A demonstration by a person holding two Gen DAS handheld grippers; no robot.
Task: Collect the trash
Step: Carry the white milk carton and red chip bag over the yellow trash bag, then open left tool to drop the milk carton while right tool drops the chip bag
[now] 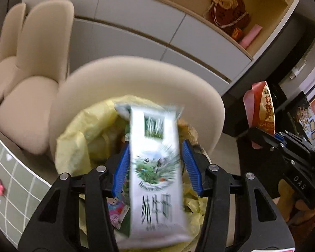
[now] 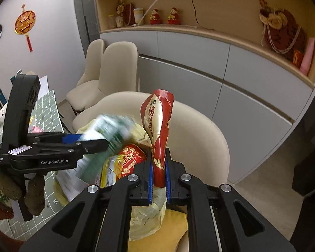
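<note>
Left tool (image 1: 154,166): your jaws are clamped on a white-and-green milk carton (image 1: 157,174), which stands upright between the blue pads and hangs directly over the bag mouth.
Right tool (image 2: 159,176): your jaws are nearly together, pinching the lower end of a red snack packet (image 2: 158,130); the packet rises above the pads, its top free.
Trash bag (image 1: 77,147): a yellow bag, mouth open, sitting on a beige chair (image 1: 140,77) seat beside the green gridded surface (image 1: 12,180). It already holds a red-and-yellow wrapper (image 2: 124,163) and other packaging.
Risk, carton: the bag looks fairly full, so a release from where you are could let the carton land on the pile, tip over the soft rim and slide off the chair.
Risk, bag mouth: the thin plastic is slack; brushing it with a tool could fold the rim inward and close the opening.
Risk, collision: your two tools are near each other over one small opening, and they could knock together if both go in at once.
Risk, packet: held only by its lower end, the packet may flop or slip as you tilt.
</note>
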